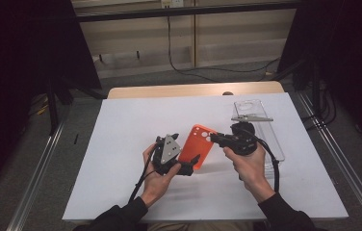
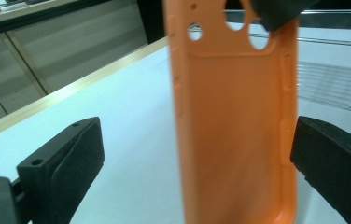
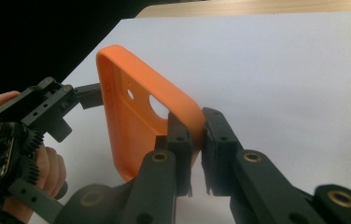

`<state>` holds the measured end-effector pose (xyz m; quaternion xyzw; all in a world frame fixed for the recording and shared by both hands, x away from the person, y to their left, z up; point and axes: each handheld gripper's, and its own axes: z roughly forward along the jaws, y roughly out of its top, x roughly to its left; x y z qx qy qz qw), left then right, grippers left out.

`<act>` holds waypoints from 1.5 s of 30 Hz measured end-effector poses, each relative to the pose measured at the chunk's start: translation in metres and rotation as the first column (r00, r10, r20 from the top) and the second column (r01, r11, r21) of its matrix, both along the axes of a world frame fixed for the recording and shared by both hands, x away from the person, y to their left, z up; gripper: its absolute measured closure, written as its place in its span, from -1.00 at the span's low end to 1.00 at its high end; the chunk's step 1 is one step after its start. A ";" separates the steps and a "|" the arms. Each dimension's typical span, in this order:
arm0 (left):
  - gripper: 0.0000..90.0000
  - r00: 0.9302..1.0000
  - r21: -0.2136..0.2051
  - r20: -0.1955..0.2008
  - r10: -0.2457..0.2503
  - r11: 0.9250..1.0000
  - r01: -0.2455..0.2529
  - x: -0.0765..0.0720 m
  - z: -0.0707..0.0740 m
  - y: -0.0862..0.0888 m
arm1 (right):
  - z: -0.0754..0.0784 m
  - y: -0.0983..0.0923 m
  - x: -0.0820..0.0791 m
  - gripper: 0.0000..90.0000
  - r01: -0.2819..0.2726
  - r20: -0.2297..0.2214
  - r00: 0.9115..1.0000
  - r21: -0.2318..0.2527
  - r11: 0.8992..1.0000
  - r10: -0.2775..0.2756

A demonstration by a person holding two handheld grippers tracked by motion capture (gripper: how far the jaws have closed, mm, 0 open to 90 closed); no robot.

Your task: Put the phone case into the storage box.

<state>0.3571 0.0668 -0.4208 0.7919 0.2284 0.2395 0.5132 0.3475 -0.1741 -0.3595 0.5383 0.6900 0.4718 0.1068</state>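
White desk (image 1: 121,144) below, and the right gripper (image 3: 197,135) is clamped on the top corner of the orange phone case (image 1: 197,146), held upright above it. Left gripper (image 1: 188,166), palm up, spreads wide around the case's lower end, pads clear.

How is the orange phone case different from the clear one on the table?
The orange soft phone case is opaque; the clear plastic phone case is see-through. The orange one is held up off the white table, pinched at its camera-hole corner by the right tongs, with the open left tongs around its lower end; the clear one lies flat behind the right hand, untouched. Both are phone cases with camera cutouts.
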 end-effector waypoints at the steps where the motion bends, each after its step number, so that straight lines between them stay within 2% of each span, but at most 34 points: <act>1: -0.94 1.000 -0.011 0.003 0.006 1.000 -0.006 0.000 0.000 0.001 | 0.000 0.000 0.000 0.83 -0.002 0.002 1.000 -0.003 1.000 0.002; 4: -0.94 1.000 -0.021 0.005 0.007 1.000 -0.007 0.000 0.002 0.004 | 0.001 -0.002 0.000 0.83 -0.002 0.008 1.000 -0.011 1.000 0.002; 7: -0.94 0.999 -0.007 0.020 0.043 0.999 -0.043 0.000 0.003 0.006 | 0.001 -0.004 0.000 0.83 -0.001 0.015 1.000 -0.016 1.000 0.001; 15: -0.94 0.999 -0.044 0.002 0.038 0.998 -0.038 -0.002 0.005 0.015 | 0.006 -0.009 -0.001 0.83 0.007 0.047 0.999 -0.023 1.000 -0.006; 20: -0.94 0.999 -0.071 -0.011 0.051 0.996 -0.051 -0.001 0.004 0.023 | 0.007 -0.013 -0.001 0.83 0.011 0.058 0.998 -0.025 1.000 -0.009; 25: -0.94 0.998 -0.100 0.009 0.067 0.993 -0.065 -0.002 0.007 0.029 | 0.008 -0.017 -0.001 0.83 0.014 0.069 0.998 -0.024 1.000 -0.012; 27: -0.94 0.998 -0.114 0.016 0.057 0.992 -0.055 -0.003 0.008 0.030 | 0.008 -0.018 -0.001 0.83 0.018 0.070 0.997 -0.024 1.000 -0.017; 31: -0.94 0.997 -0.115 0.045 0.059 0.992 -0.054 -0.006 0.008 0.034 | 0.009 -0.019 -0.002 0.83 0.017 0.082 0.997 -0.033 0.999 -0.014; 34: -0.94 0.996 -0.132 0.056 0.076 0.989 -0.068 -0.008 0.007 0.040 | 0.011 -0.021 -0.002 0.83 0.022 0.089 0.996 -0.032 0.999 -0.019; 36: -0.94 0.990 -0.162 0.082 0.112 0.982 -0.098 -0.011 0.008 0.047 | 0.012 -0.022 -0.002 0.83 0.028 0.093 0.995 -0.038 0.999 -0.024; 40: -0.94 0.990 -0.186 0.054 0.132 0.975 -0.119 -0.012 0.008 0.058 | 0.013 -0.025 -0.002 0.83 0.036 0.096 0.995 -0.036 0.999 -0.033; 43: -0.94 0.987 -0.182 0.047 0.150 0.973 -0.140 -0.012 0.005 0.064 | 0.014 -0.027 -0.001 0.83 0.041 0.101 0.994 -0.035 0.999 -0.037; 45: -0.94 0.988 -0.190 0.040 0.147 0.972 -0.137 -0.012 0.005 0.068 | 0.014 -0.028 -0.001 0.83 0.043 0.102 0.994 -0.034 0.999 -0.039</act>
